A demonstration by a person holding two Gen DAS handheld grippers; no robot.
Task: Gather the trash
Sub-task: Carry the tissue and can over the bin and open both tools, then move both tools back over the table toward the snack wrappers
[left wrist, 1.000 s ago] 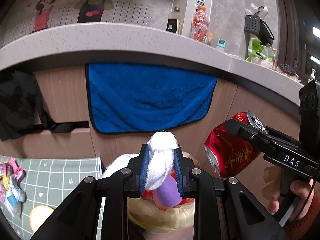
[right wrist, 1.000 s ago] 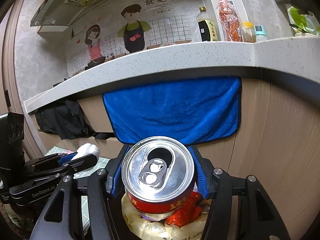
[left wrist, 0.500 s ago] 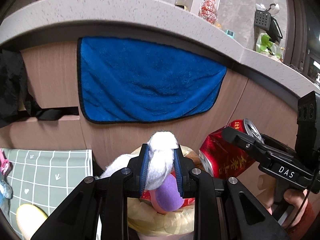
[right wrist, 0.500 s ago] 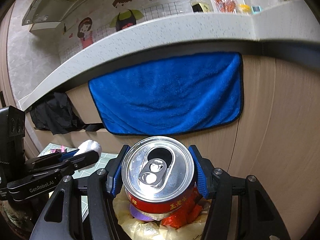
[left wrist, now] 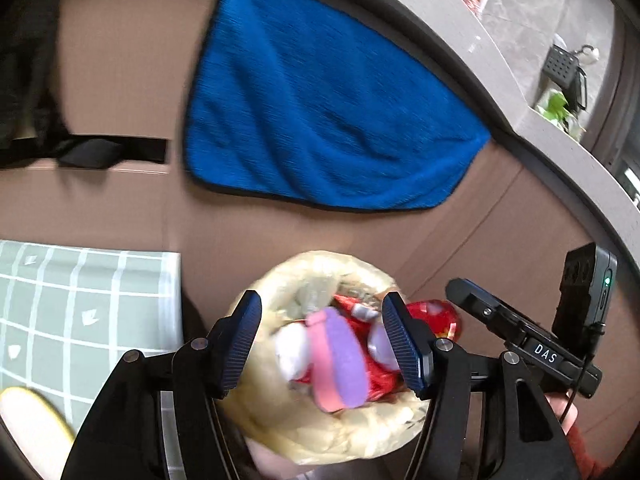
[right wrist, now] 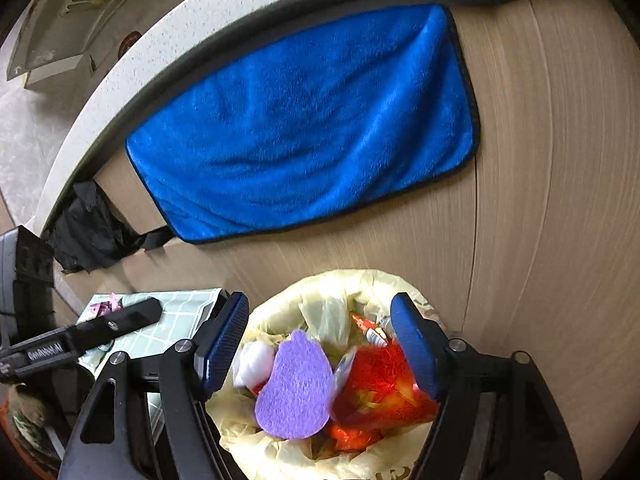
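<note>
Trash bag (right wrist: 280, 312) beside checkered table (left wrist: 80, 280) | blue towel (right wrist: 304, 128) on cabinet | both tongs opening, empty

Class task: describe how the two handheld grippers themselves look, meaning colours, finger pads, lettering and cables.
Both grippers are black with blue ribbed pads. The left gripper reads "GenRobot.AI" along its side; the right gripper reads "DAS", with a lit green dot, a thin black cable and a red sleeve beneath.

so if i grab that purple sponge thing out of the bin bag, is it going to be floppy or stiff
Probably soft and bendy: the purple sponge looks like thin, fuzzy foam cut flat. Likely very light, since it rests on top of the crumpled red wrapper without visibly flattening it. Its rough surface should grip well, not slip.
</note>
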